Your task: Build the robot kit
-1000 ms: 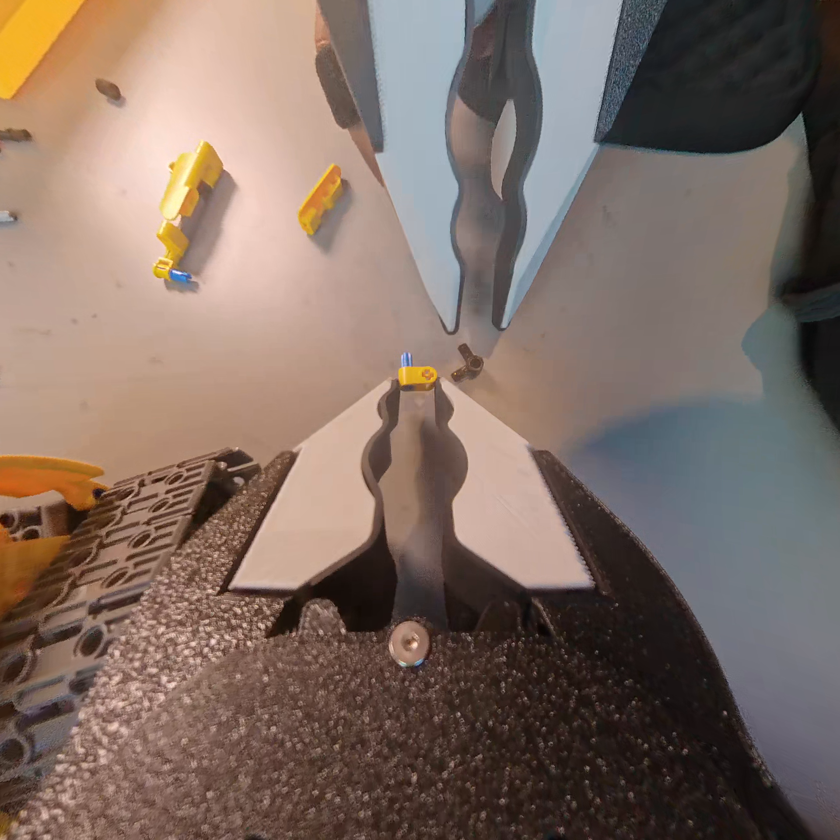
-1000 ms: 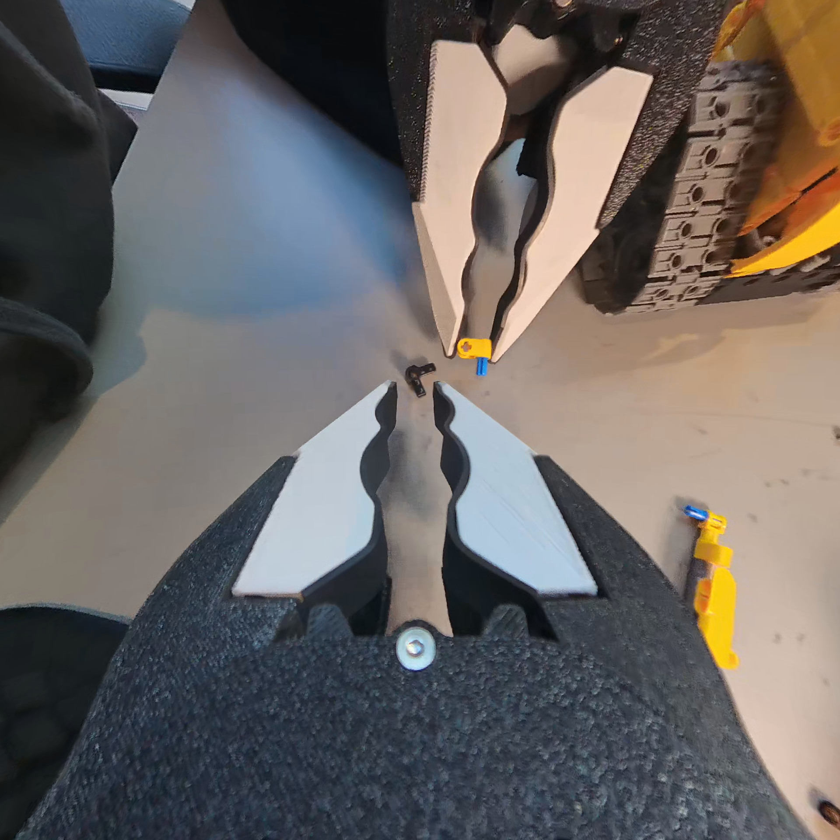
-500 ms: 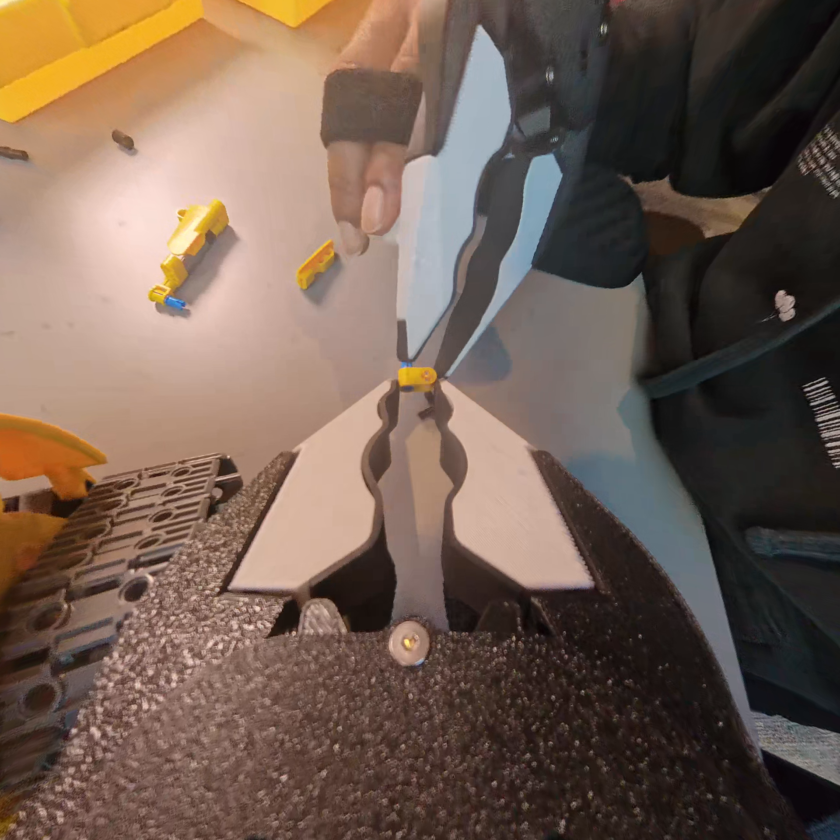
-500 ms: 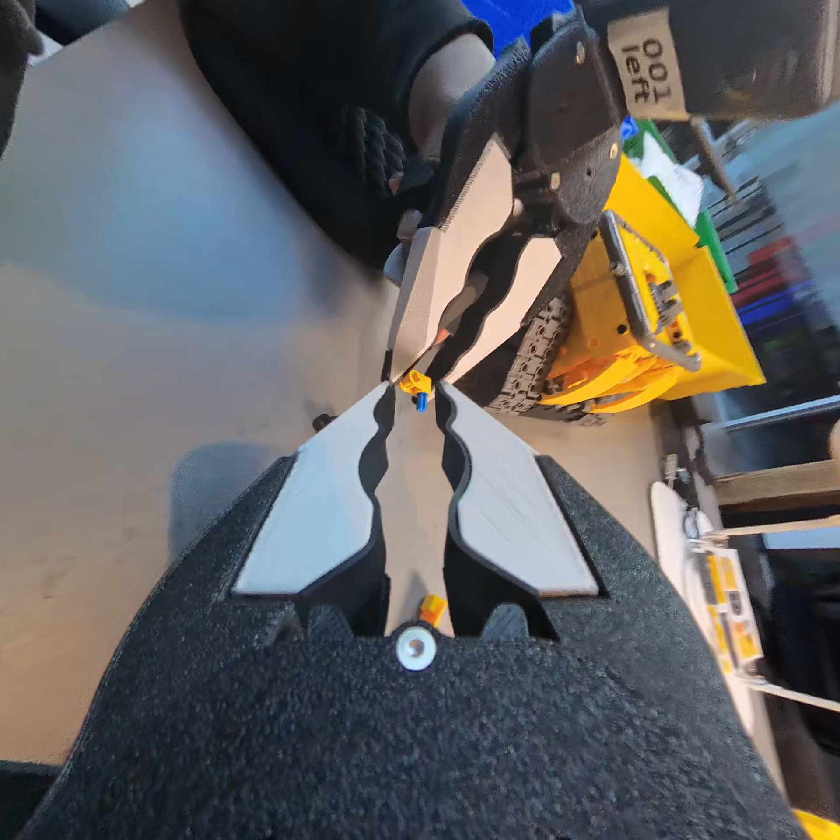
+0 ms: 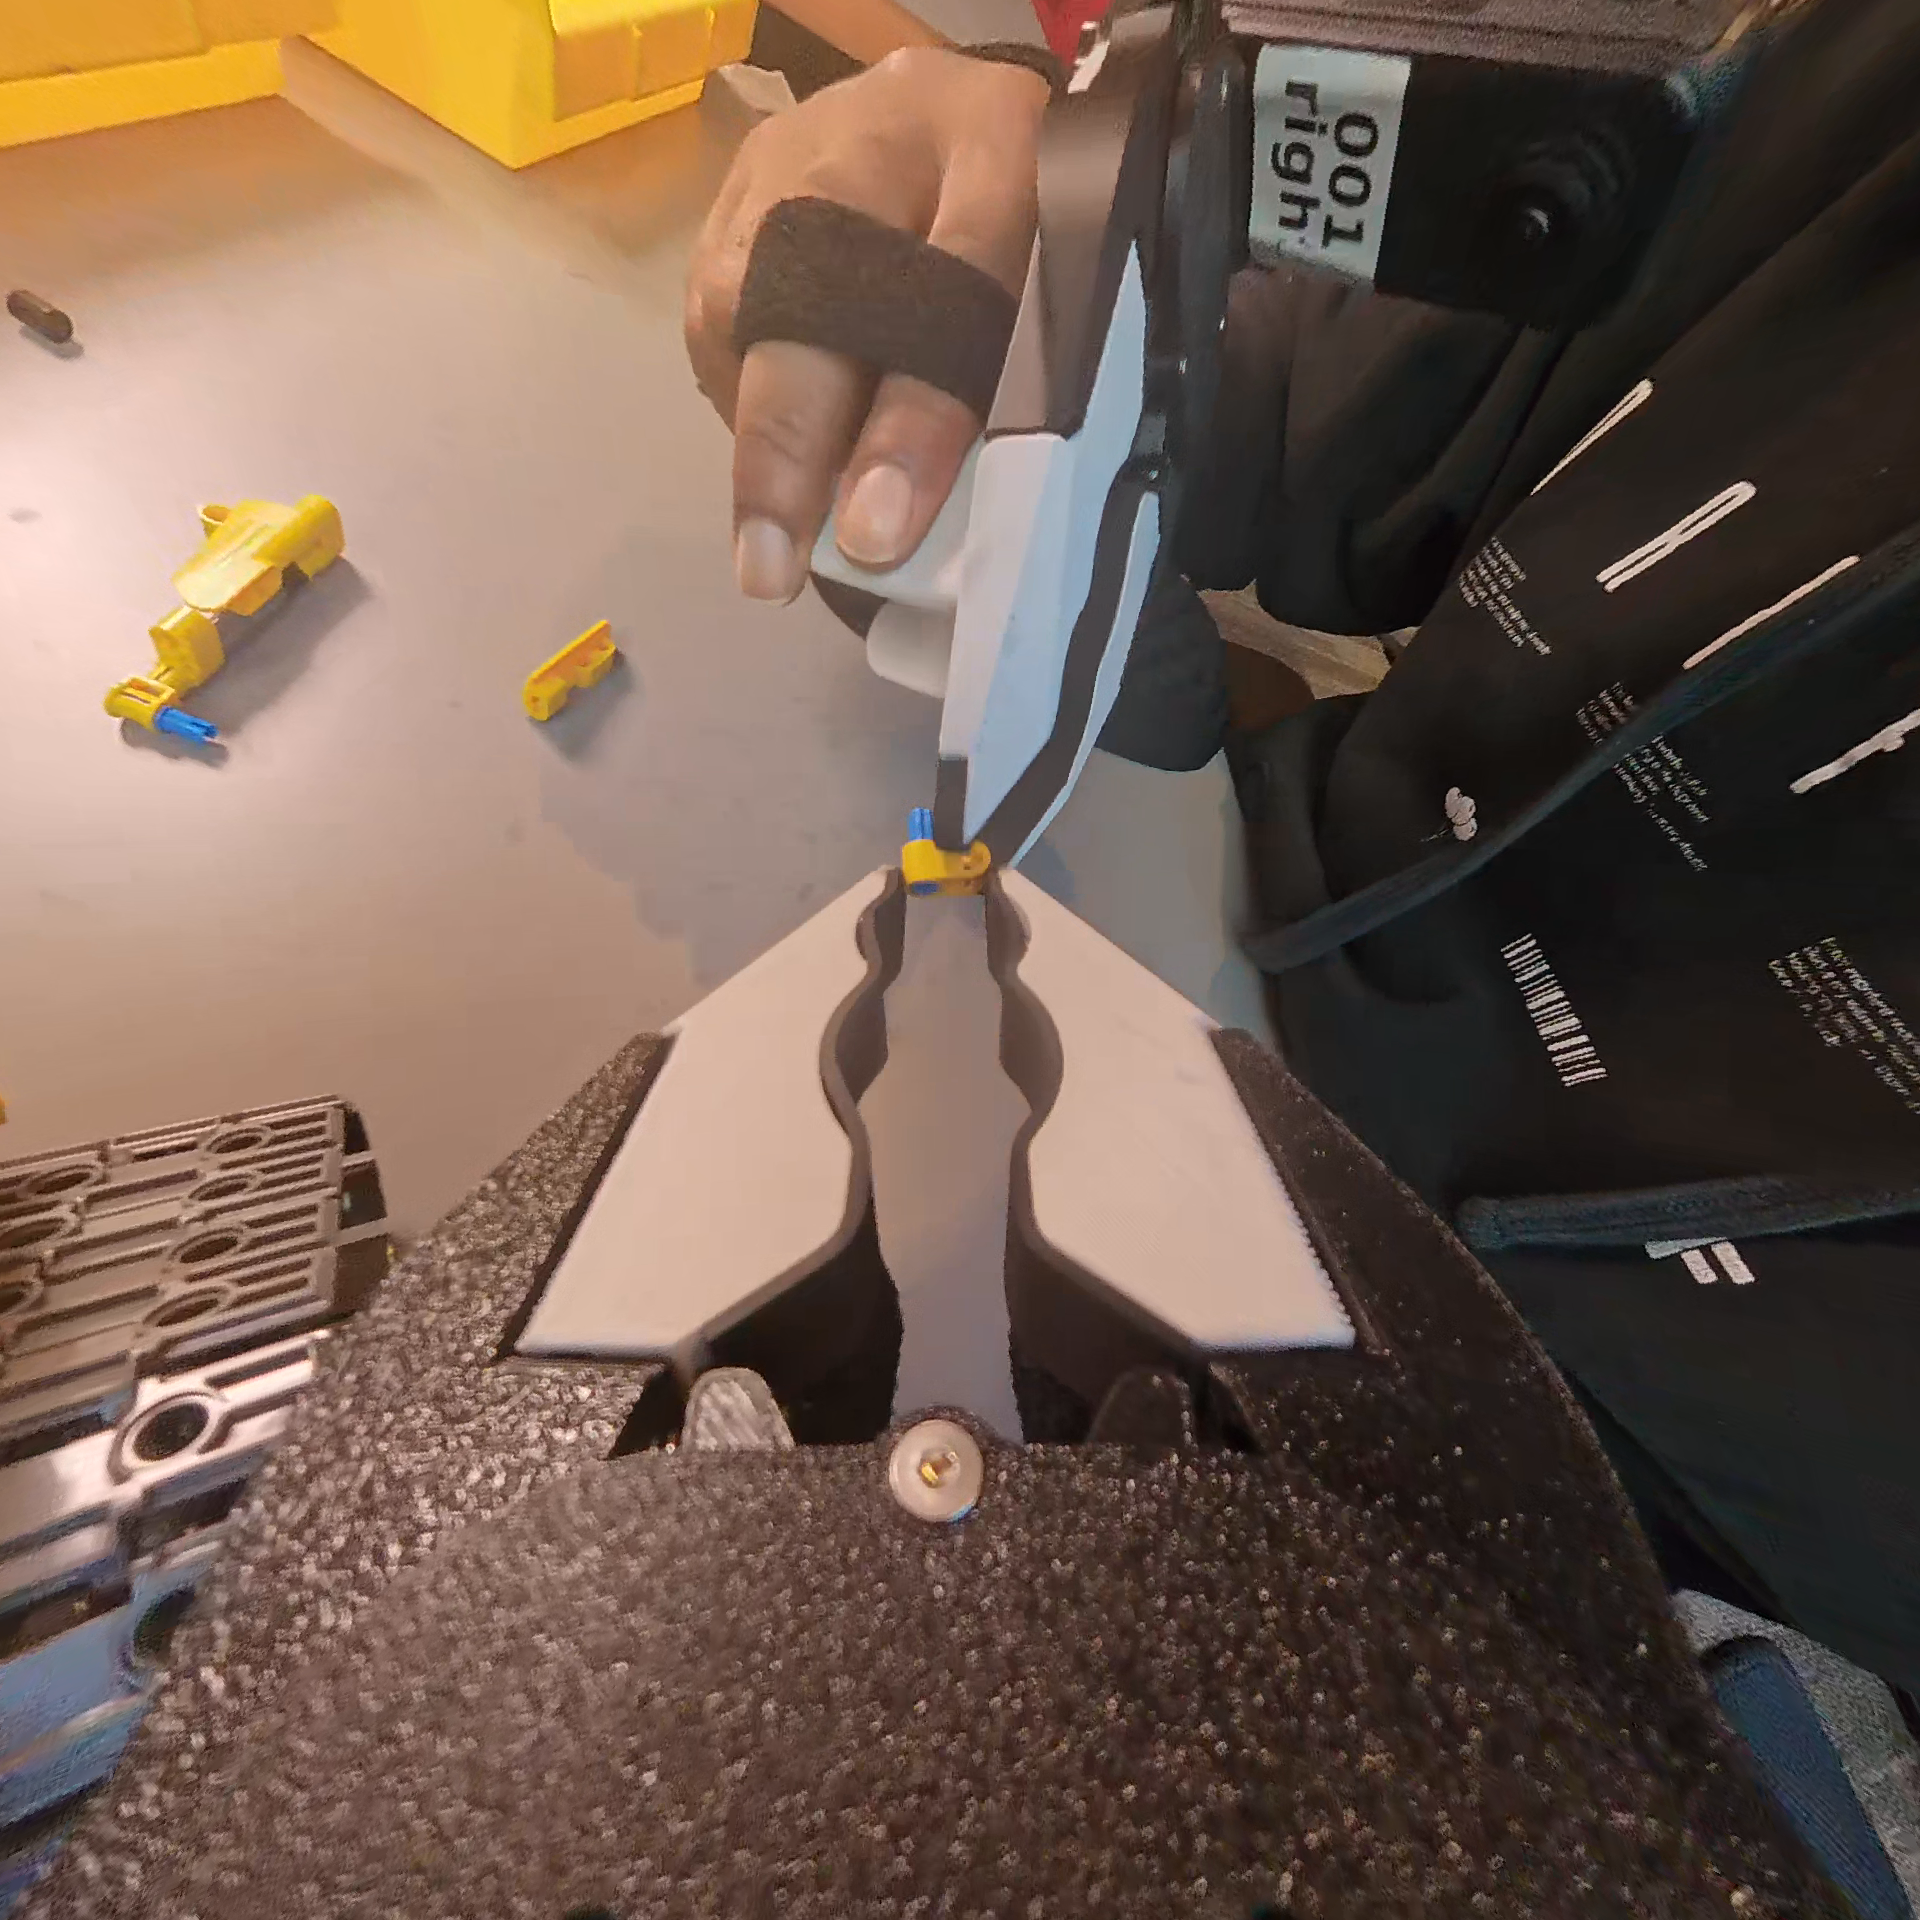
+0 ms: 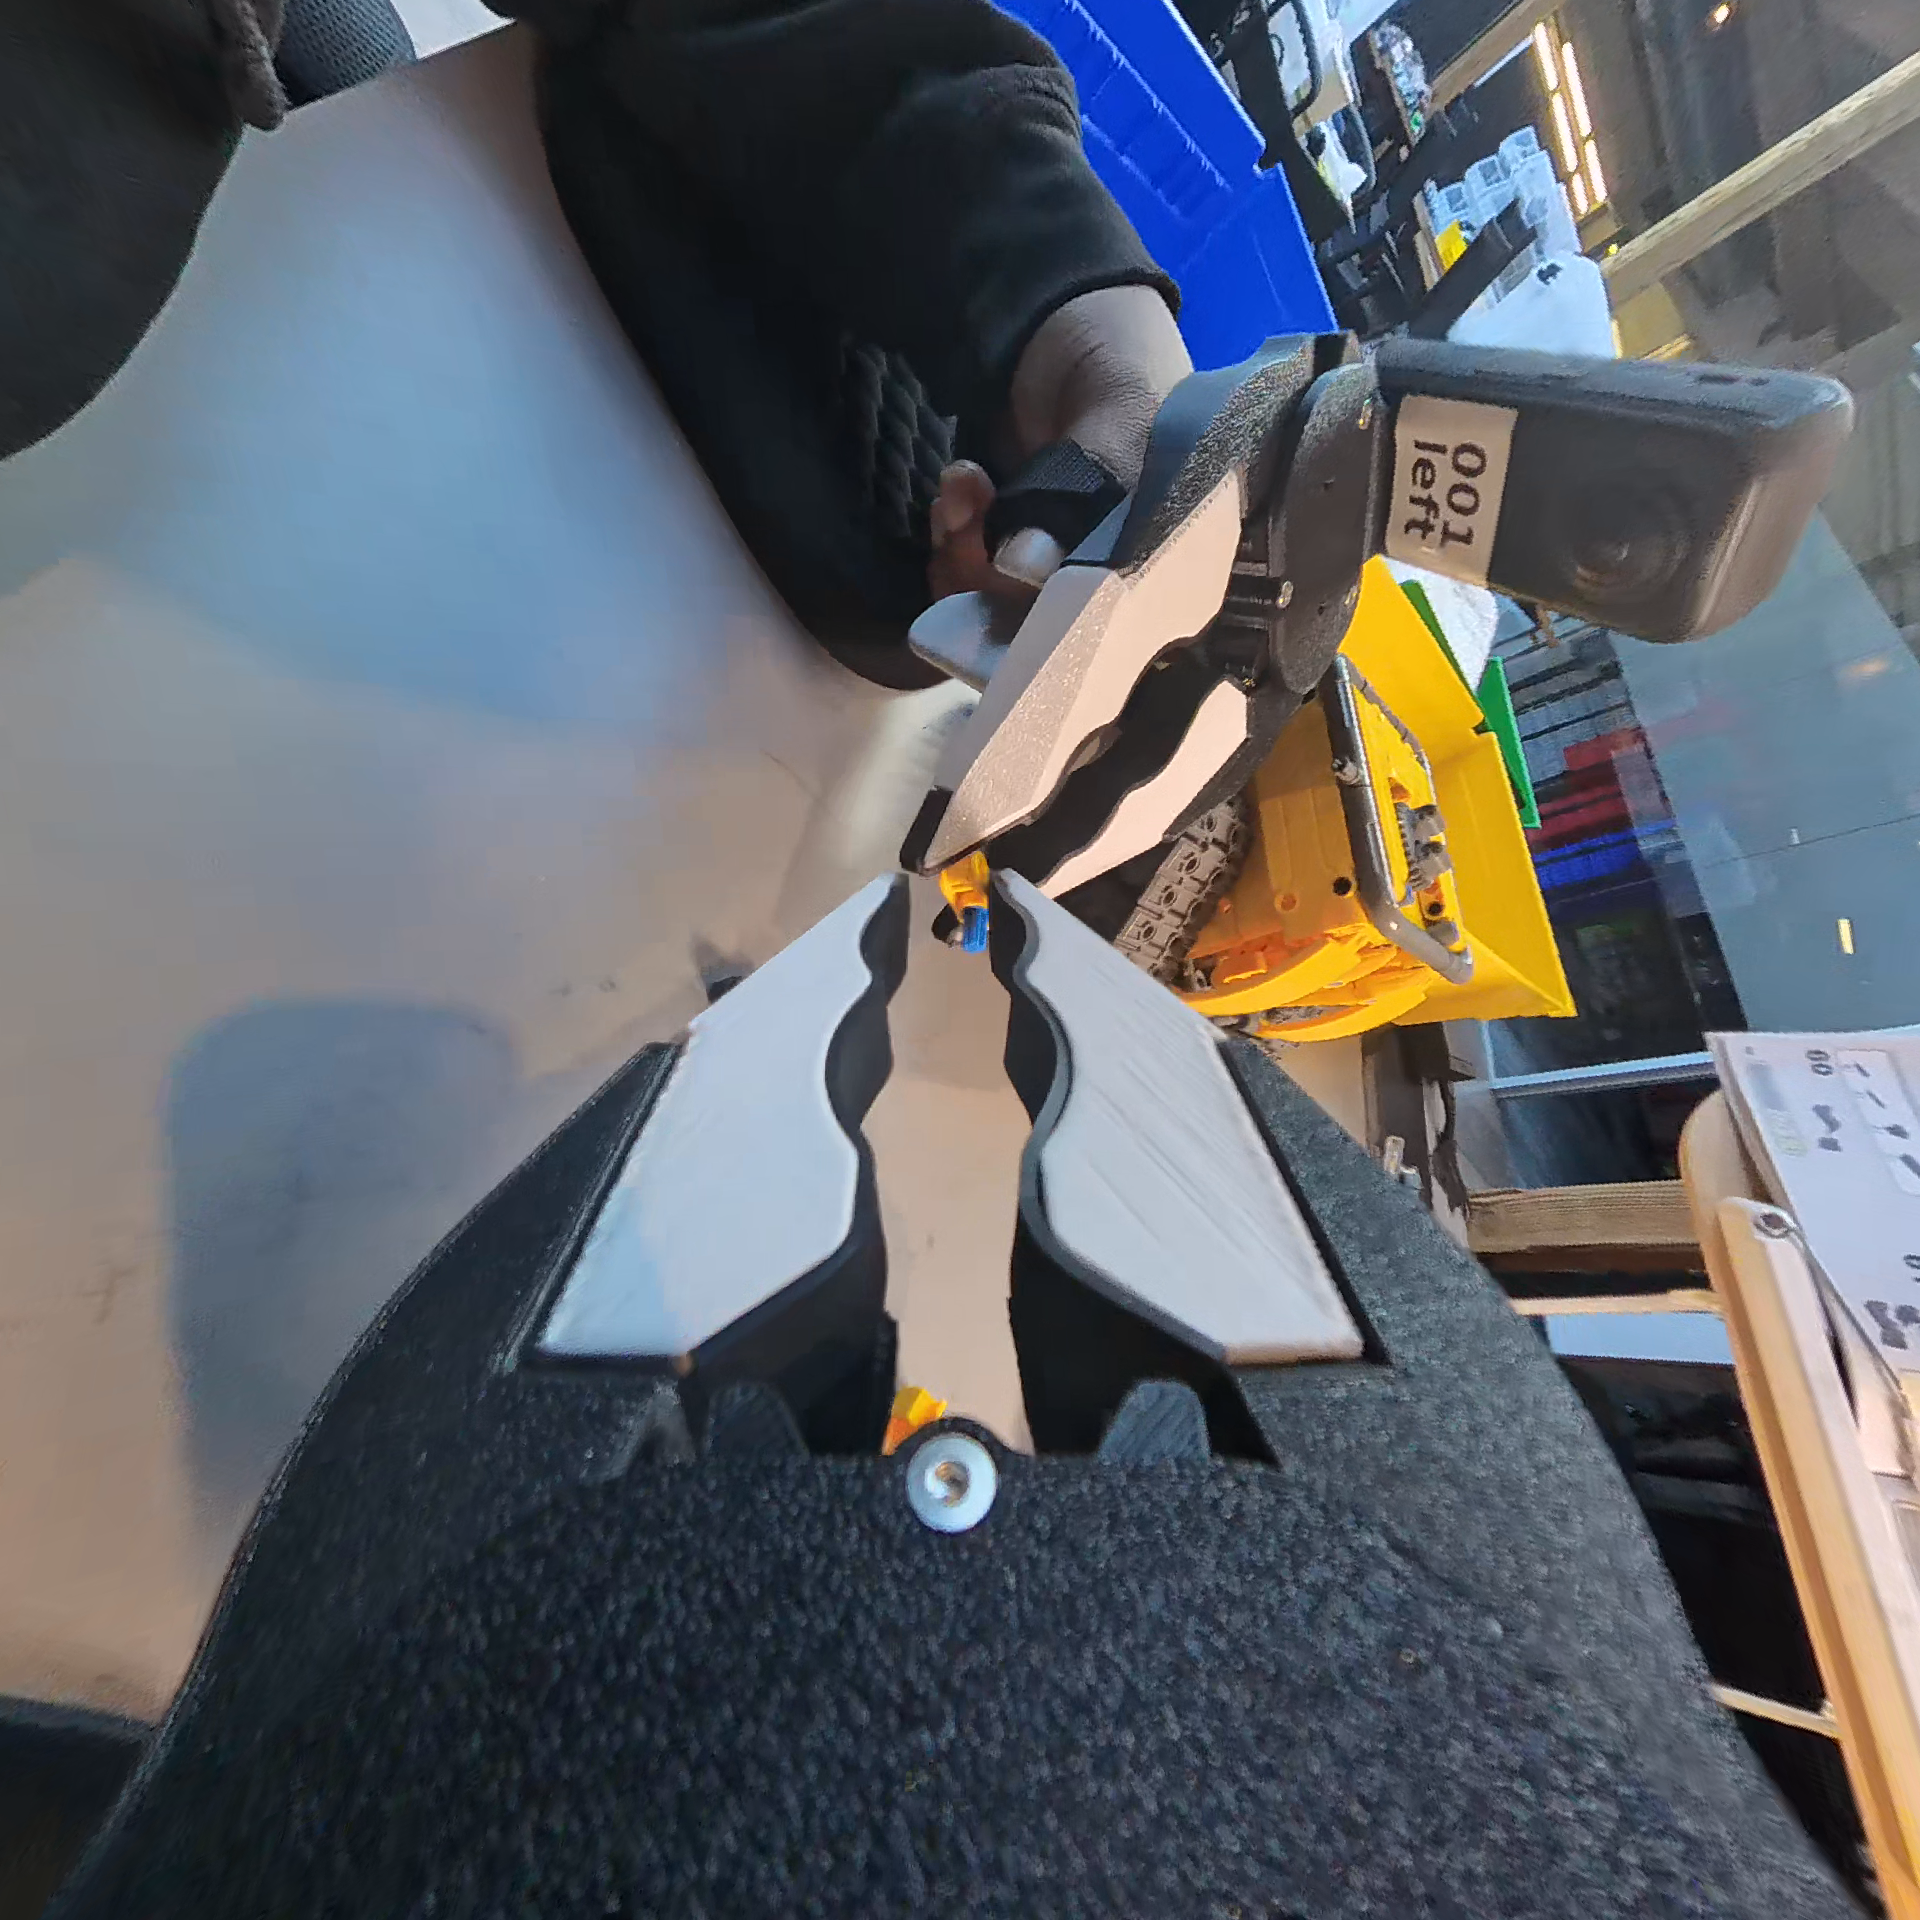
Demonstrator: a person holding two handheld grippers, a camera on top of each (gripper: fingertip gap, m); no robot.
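Note:
My left gripper is shut on a small yellow connector with a blue pin and holds it above the grey table. My right gripper meets it tip to tip. Its jaws stand a narrow gap apart, on either side of the blue pin, and do not clamp it. In the left wrist view the right gripper comes down from above, held by a hand. In the right wrist view the left gripper comes in from the upper right.
Loose yellow parts and a black pin lie on the table. A yellow tracked model stands behind the left gripper; its grey track shows. Yellow bins, a blue crate, a printed booklet. My left and right fingertips are right by each other.
Both grippers have risen off the table and tilted toward each other. The right gripper's tips have closed in on the yellow connector held by the left. A small black piece stays on the table.

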